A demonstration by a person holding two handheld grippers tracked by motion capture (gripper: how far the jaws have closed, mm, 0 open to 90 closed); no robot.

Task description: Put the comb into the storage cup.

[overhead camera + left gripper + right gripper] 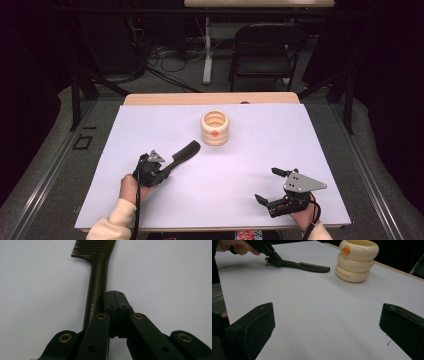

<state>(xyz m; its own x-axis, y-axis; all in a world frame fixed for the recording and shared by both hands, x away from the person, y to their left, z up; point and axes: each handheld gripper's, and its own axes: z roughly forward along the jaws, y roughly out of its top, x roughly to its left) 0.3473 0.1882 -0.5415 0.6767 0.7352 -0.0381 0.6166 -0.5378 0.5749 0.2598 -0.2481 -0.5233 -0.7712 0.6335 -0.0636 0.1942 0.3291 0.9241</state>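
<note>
Nearest the person, the right gripper (269, 187) rested on the white table (240, 200) with its jaws spread wide and nothing between them, the left gripper (167, 167) was clenched on the handle of the dark comb (186, 150), and beyond lay the cream ringed cup (215, 128).

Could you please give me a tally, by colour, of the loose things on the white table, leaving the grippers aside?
Black: 1, the comb, its handle at the left gripper
Cream with an orange mark: 1, the ringed cup
Total: 2
</note>
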